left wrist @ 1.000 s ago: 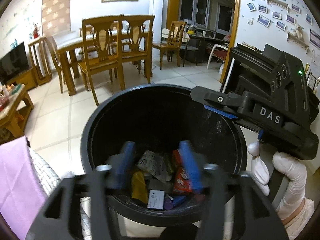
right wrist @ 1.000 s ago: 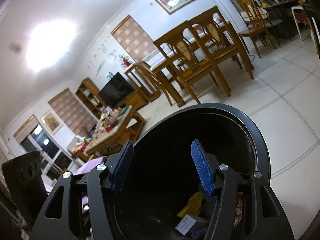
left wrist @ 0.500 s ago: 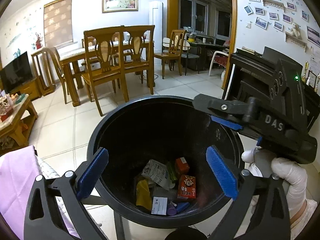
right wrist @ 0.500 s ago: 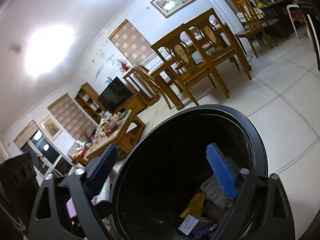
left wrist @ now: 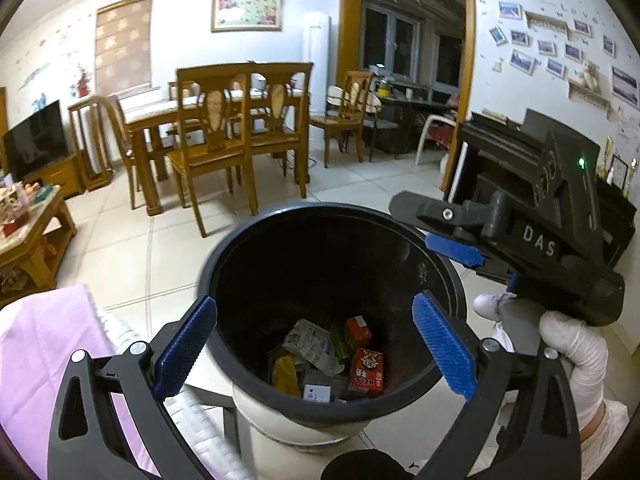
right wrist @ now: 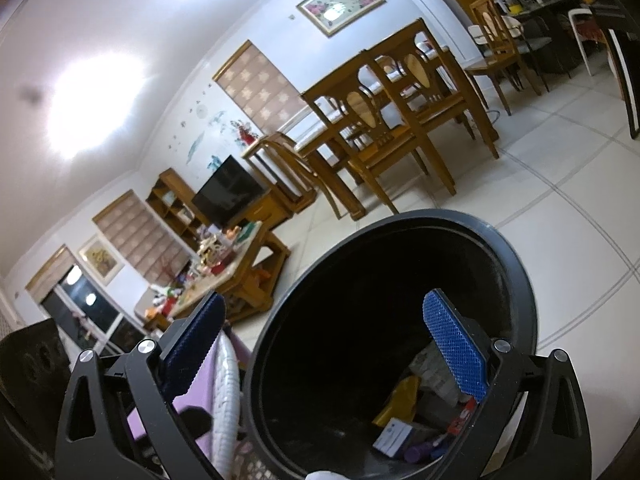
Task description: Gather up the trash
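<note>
A black round trash bin (left wrist: pixel 240 248) stands on the tiled floor and shows in the right wrist view (right wrist: pixel 516 264) too. Inside lie trash pieces: a red carton (left wrist: pixel 367 370), a crumpled wrapper (left wrist: pixel 310 340), a yellow scrap (left wrist: pixel 285 372) and a small white box (right wrist: pixel 392 436). My left gripper (left wrist: pixel 316 354) is open and empty above the bin's near rim, its blue pads (left wrist: pixel 186 350) spread wide. My right gripper (right wrist: pixel 326 354) is open and empty over the bin; its body shows in the left wrist view (left wrist: pixel 520 240), held by a white-gloved hand (left wrist: pixel 576 352).
A pink cloth (left wrist: pixel 44 340) over a woven white seat lies left of the bin. A wooden coffee table (left wrist: pixel 28 232) with clutter stands at left. A dining table with chairs (left wrist: pixel 216 136) stands behind. A black piano (left wrist: pixel 500 152) is at right.
Both grippers have opened wide from a narrower gap. The left gripper has drawn back and up from the bin, so the bin looks smaller and farther.
</note>
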Action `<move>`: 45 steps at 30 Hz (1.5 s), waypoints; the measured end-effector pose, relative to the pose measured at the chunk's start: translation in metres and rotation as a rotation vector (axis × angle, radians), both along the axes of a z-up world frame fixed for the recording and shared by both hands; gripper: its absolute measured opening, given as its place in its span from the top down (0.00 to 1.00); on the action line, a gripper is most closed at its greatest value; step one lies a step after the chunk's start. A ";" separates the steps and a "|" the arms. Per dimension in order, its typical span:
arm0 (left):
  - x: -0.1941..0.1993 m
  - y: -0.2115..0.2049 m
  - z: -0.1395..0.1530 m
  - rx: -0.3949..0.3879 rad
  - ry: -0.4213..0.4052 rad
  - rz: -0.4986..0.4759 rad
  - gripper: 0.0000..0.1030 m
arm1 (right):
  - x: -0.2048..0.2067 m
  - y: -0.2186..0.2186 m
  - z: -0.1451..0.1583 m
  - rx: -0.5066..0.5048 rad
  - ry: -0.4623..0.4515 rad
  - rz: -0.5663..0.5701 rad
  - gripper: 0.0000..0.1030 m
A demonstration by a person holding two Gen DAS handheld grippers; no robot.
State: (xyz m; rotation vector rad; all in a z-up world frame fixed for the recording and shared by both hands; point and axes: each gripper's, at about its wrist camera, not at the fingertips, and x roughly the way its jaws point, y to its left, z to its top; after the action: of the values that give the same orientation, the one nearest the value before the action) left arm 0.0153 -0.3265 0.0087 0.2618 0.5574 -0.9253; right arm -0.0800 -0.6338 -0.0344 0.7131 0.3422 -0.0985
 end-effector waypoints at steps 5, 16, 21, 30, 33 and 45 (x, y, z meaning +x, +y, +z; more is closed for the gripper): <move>0.002 0.043 0.010 -0.040 -0.025 0.118 0.05 | 0.010 0.030 0.005 -0.023 0.017 0.044 0.05; 0.013 0.202 0.017 -0.100 -0.120 0.605 0.05 | 0.060 0.174 0.037 -0.171 0.057 0.248 0.05; 0.017 0.266 0.014 -0.062 -0.175 0.787 0.05 | 0.079 0.266 0.055 -0.332 0.029 0.313 0.05; 0.034 0.336 0.011 -0.074 -0.159 0.992 0.05 | 0.098 0.388 0.054 -0.541 -0.089 0.369 0.05; 0.031 0.346 0.006 -0.090 -0.145 1.004 0.05 | 0.100 0.402 0.051 -0.557 -0.140 0.357 0.05; 0.024 0.346 0.003 -0.082 -0.151 1.004 0.05 | 0.097 0.374 0.045 -0.494 -0.204 0.316 0.05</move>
State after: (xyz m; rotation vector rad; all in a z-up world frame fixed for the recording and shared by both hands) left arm 0.0396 0.0200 0.0114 -0.0407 0.4270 0.0473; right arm 0.0174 -0.2596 0.0110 0.1720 0.2183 0.1852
